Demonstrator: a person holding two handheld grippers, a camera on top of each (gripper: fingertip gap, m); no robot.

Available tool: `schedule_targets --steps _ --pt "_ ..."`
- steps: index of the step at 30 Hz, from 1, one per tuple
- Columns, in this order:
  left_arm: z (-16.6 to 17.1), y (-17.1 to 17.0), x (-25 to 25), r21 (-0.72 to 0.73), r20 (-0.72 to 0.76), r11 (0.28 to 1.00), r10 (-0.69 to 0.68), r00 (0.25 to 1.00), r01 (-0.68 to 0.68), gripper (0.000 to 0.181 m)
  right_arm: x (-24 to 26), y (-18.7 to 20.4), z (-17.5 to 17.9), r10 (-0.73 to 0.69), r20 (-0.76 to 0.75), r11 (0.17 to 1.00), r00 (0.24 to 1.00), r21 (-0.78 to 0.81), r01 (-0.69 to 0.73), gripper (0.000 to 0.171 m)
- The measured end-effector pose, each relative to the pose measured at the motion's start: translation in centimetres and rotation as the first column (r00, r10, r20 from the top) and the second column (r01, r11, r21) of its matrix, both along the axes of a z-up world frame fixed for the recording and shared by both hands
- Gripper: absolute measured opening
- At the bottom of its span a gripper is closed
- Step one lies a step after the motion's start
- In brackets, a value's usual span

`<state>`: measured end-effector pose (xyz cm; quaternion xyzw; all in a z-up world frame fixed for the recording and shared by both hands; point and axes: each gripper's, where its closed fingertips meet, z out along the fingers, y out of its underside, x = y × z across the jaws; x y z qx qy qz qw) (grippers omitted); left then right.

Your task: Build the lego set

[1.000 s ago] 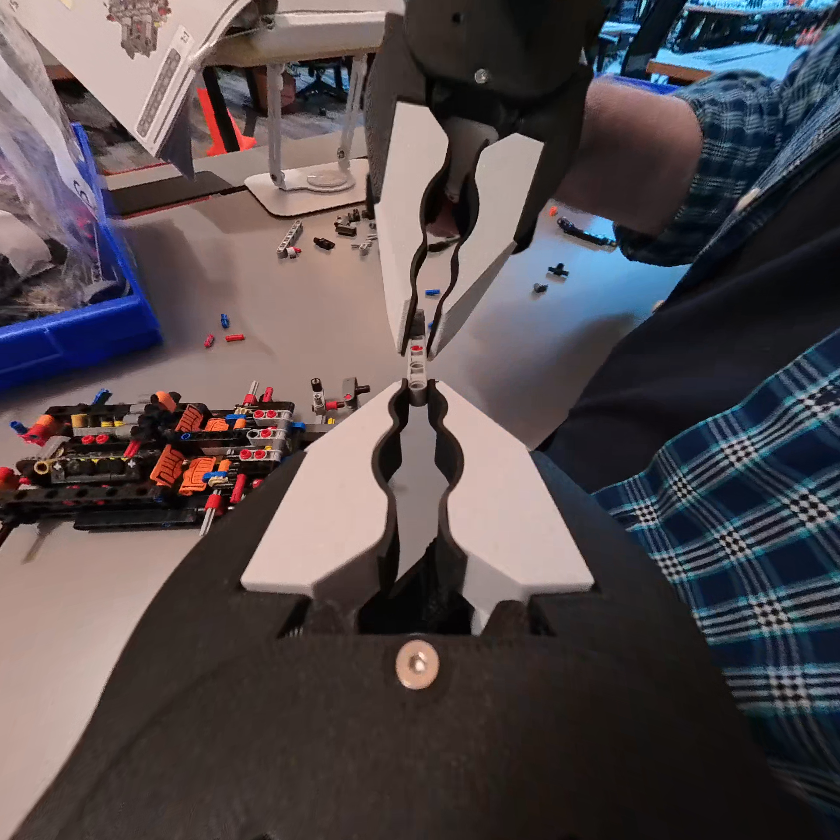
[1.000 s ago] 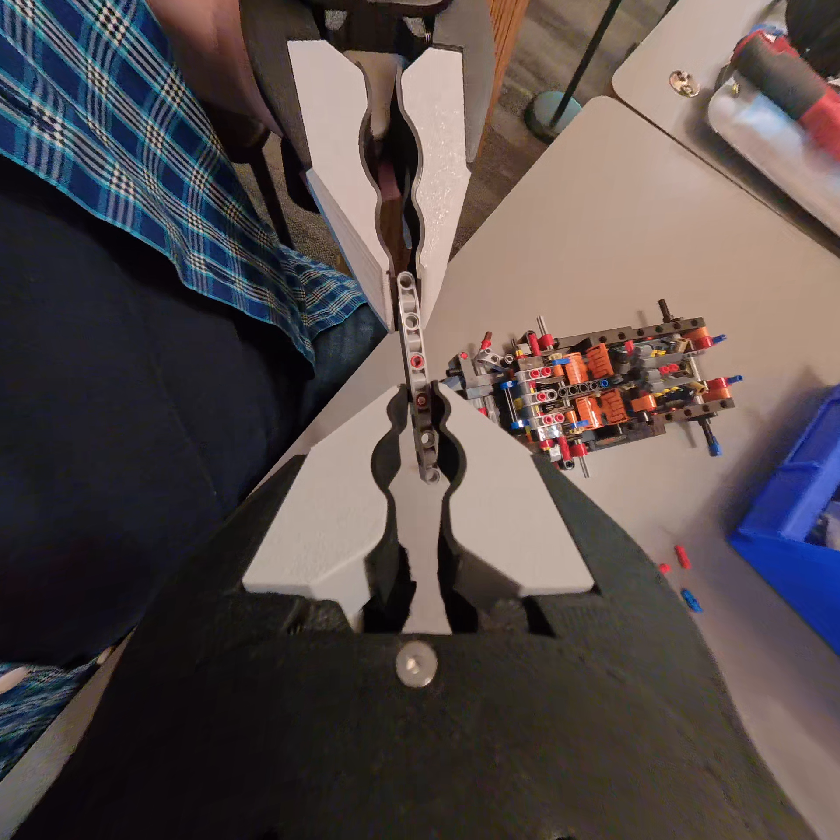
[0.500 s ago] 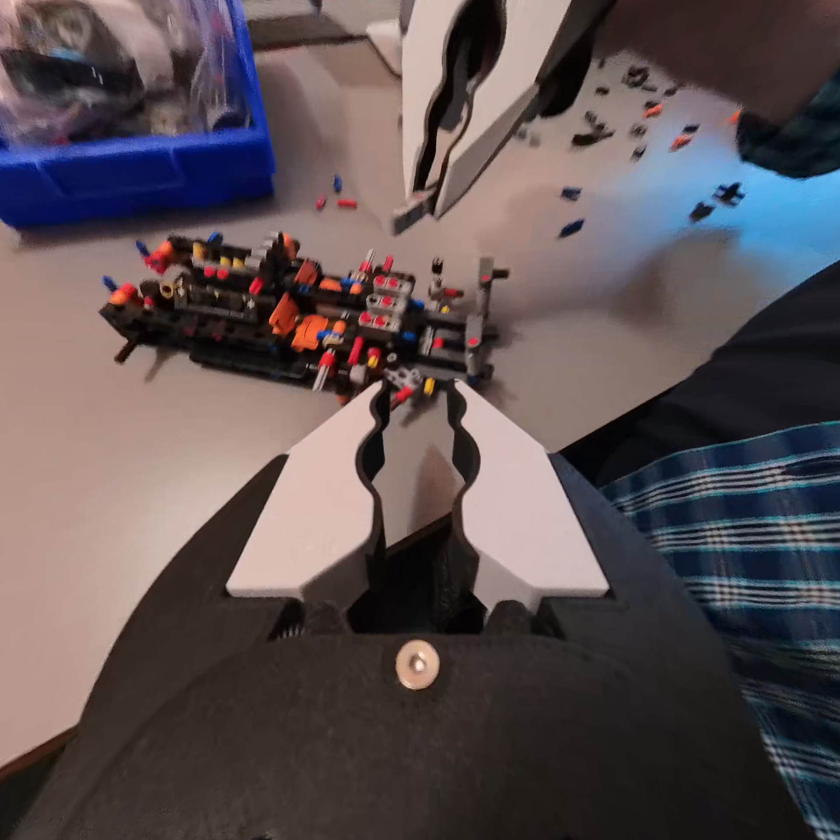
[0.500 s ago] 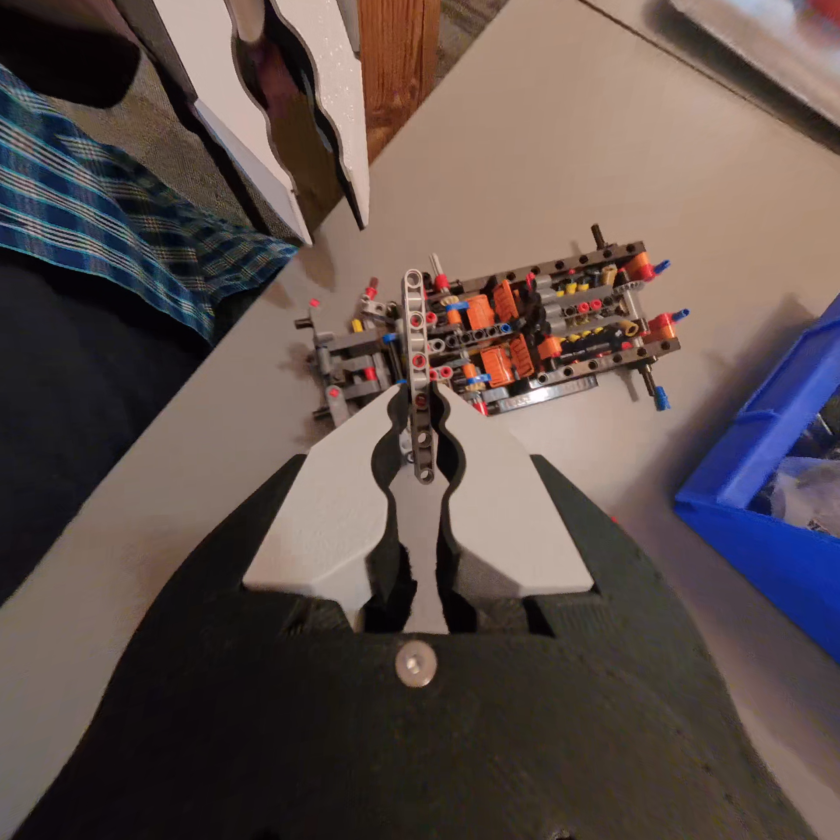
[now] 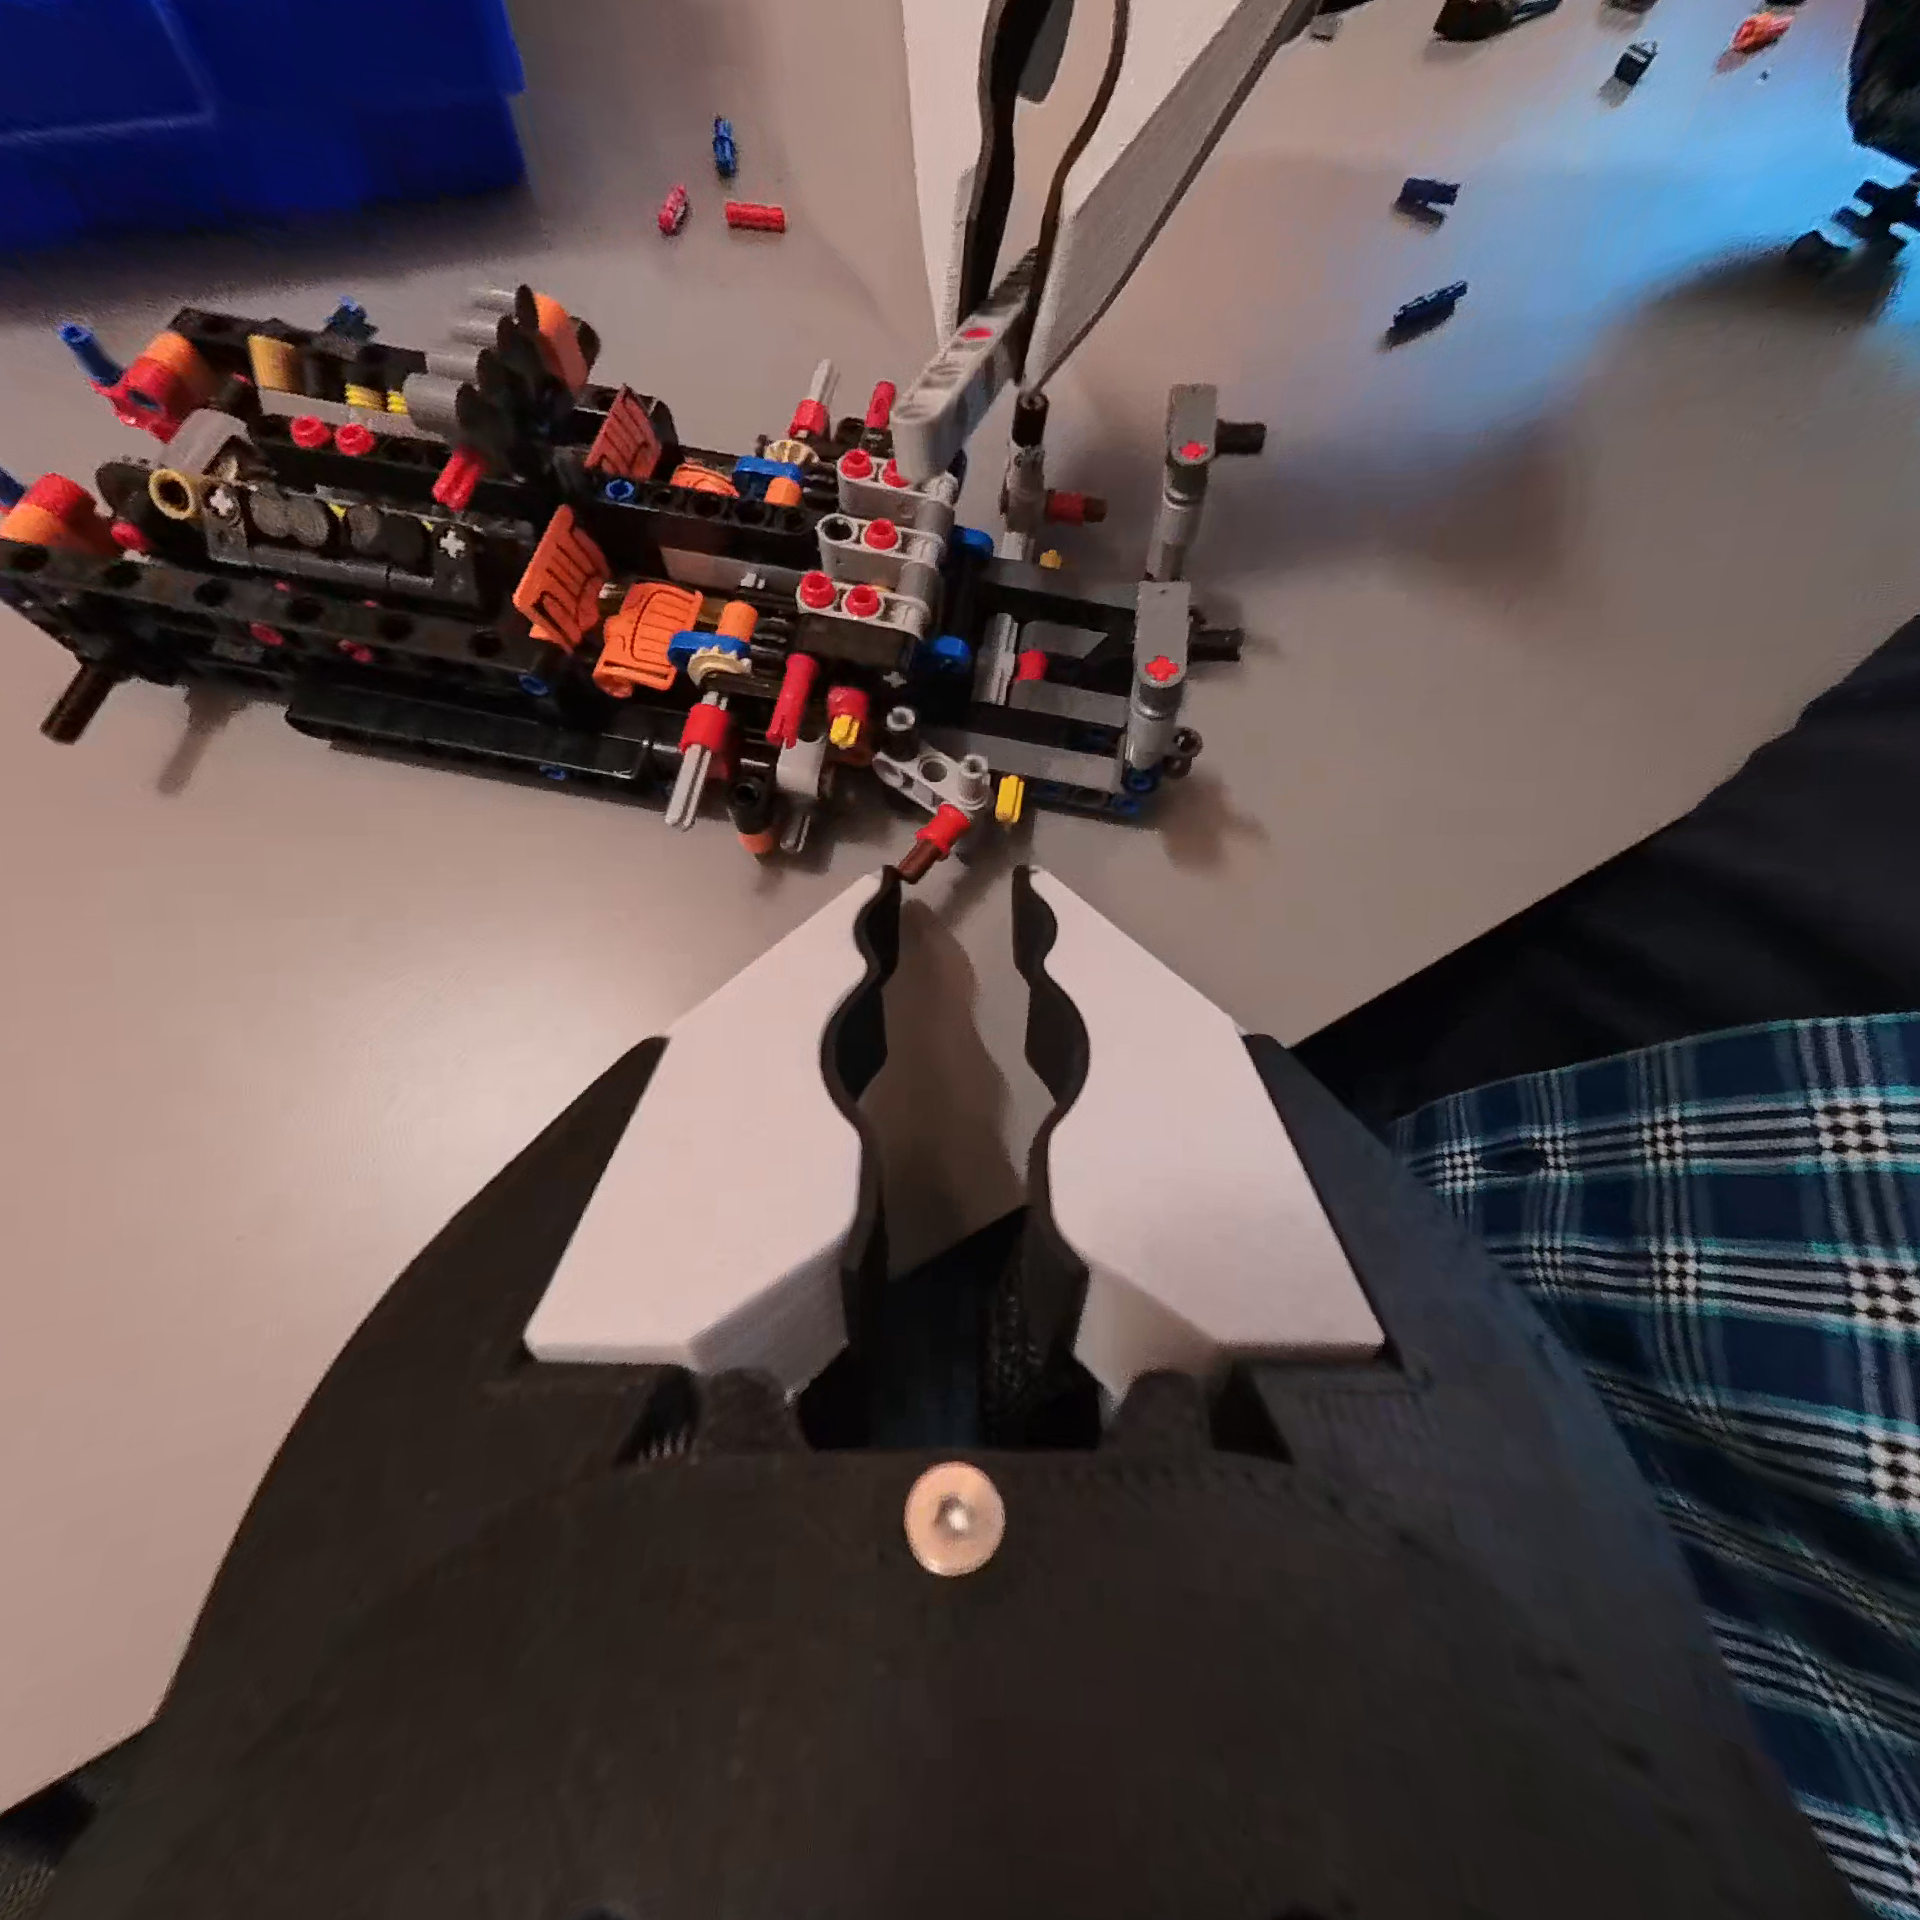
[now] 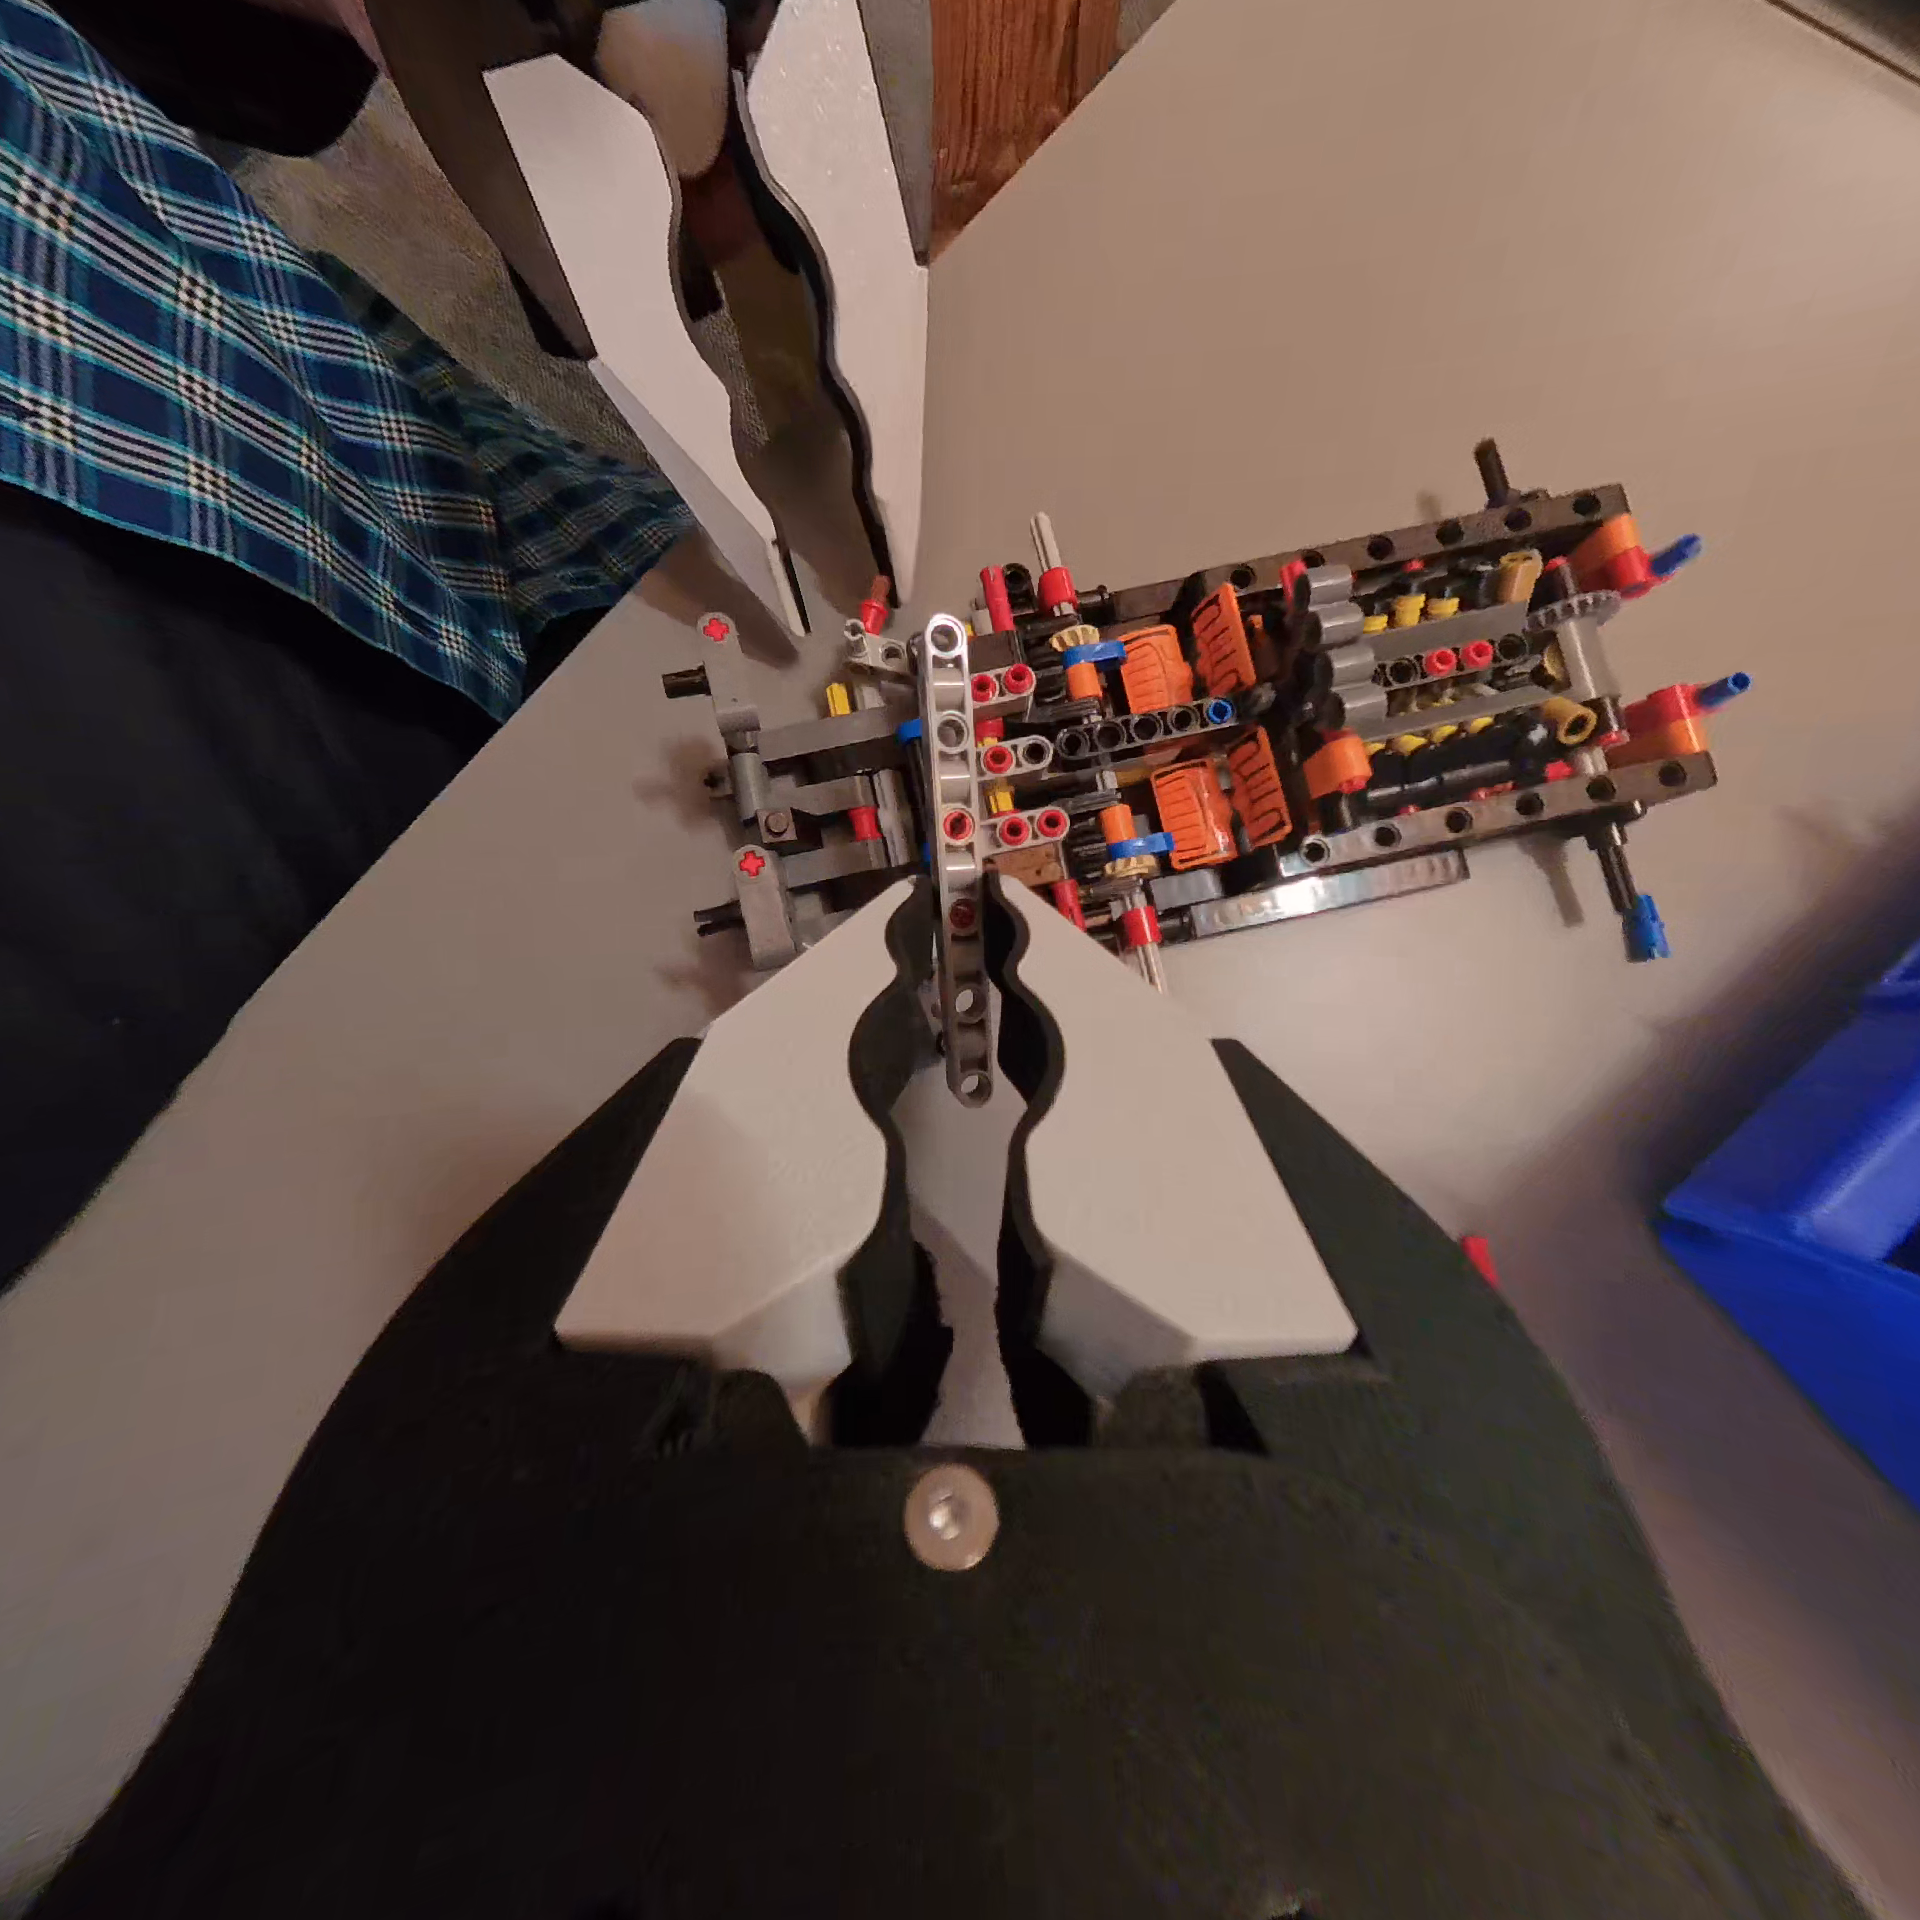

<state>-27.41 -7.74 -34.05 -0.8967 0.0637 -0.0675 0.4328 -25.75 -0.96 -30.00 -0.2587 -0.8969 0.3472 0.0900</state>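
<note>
The lego model, a long black chassis with orange, red and grey parts, lies on the grey table and also shows in the right wrist view. My right gripper is shut on a light grey beam with red pins. It holds the beam across the model's grey end. In the left wrist view the beam points down at the model from the right gripper. My left gripper is open and empty, its tips just short of a red pin on the model's near side. It shows in the right wrist view too.
A blue bin stands beyond the model and shows at the right in the right wrist view. Small loose red and blue pins and dark pieces lie on the table. A person in a plaid shirt sits at the table edge. One gripper's finger ends stand about 9 centimeters off the other's.
The left gripper let go of the grey beam and opened. Both grippers moved down to the model. The right gripper carried the beam over the model's grey end.
</note>
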Motion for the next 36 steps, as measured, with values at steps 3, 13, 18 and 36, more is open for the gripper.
schedule_targets --steps 3,13,18,36 --pt "0.1 0.1 0.1 0.005 -0.012 1.000 -0.001 1.000 0.001 0.017 0.2 1.2 0.3 -0.028 -0.001 1.000 1.000 0.000 0.028 0.007" --pt "-0.2 0.3 0.7 0.002 -0.011 1.000 -0.027 1.000 0.027 0.016 1.6 4.8 -0.8 -0.110 0.030 0.994 0.994 0.032 0.109 0.007" --pt "-0.2 0.2 1.5 0.000 -0.034 0.998 -0.056 0.998 0.056 0.010 1.8 4.3 -2.0 -0.096 0.048 0.995 0.994 0.043 0.094 0.006" --pt "-0.1 0.0 3.0 -0.018 0.040 0.998 -0.066 0.997 0.067 0.013 2.3 4.6 -2.5 -0.105 0.059 0.994 0.993 0.029 0.104 0.007"
